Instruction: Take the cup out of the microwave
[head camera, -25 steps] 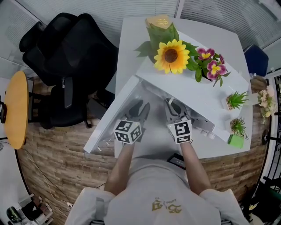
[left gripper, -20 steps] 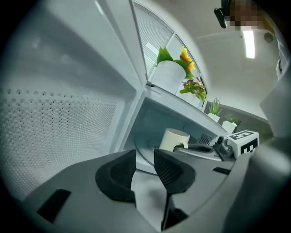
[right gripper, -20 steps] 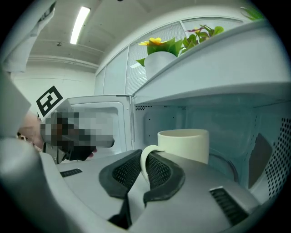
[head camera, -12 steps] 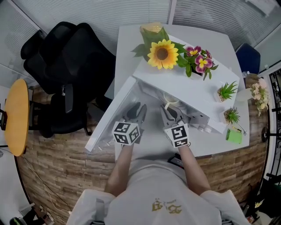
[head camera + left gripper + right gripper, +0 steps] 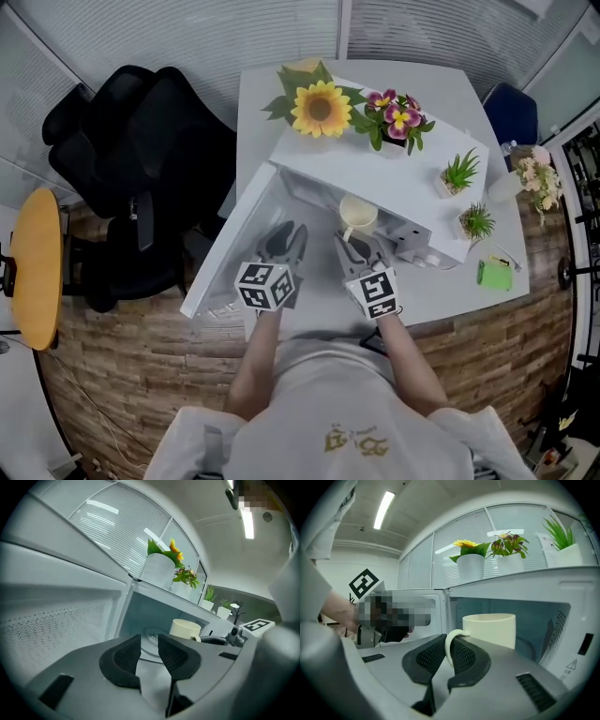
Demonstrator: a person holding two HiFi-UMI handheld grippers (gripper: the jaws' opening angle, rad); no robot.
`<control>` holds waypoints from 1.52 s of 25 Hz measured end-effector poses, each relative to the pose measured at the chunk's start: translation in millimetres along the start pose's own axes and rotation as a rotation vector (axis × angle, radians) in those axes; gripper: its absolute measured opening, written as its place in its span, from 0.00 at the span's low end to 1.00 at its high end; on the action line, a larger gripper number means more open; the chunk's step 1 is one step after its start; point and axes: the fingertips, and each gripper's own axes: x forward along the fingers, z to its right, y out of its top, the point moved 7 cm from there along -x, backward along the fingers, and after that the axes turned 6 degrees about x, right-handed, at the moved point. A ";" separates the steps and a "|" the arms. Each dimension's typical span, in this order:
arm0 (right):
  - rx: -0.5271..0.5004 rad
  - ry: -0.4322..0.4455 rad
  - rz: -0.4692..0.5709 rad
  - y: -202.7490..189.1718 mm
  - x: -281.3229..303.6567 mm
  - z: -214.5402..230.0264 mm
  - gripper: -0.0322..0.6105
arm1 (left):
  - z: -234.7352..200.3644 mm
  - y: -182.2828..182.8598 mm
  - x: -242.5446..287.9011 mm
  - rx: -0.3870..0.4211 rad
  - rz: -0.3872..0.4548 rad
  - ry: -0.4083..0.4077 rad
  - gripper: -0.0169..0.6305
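A cream cup (image 5: 358, 214) hangs at the mouth of the white microwave (image 5: 375, 173), just in front of its top edge. My right gripper (image 5: 354, 246) is shut on the cup's handle. In the right gripper view the handle (image 5: 451, 644) sits pinched between the black pads, with the cup (image 5: 490, 629) beyond them and the cavity behind it. My left gripper (image 5: 286, 239) stays open beside it, near the open door (image 5: 230, 244), with nothing between its jaws. The left gripper view shows the cup (image 5: 185, 629) to the right of the glass turntable (image 5: 150, 637).
A sunflower pot (image 5: 319, 108), pink flowers (image 5: 398, 117) and two small green plants (image 5: 459, 173) stand on top of the microwave. A black office chair (image 5: 141, 159) and a round wooden stool (image 5: 36, 253) are at the left. A green object (image 5: 494, 274) lies on the table's right.
The cup has come out from under the microwave's top and now shows whole. My right gripper drew back toward the person with it. The left gripper also shifted slightly.
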 end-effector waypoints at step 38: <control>0.075 0.124 -0.010 -35.6 -49.1 -43.4 0.10 | 22.7 -37.2 -42.6 -0.035 -0.029 0.003 0.18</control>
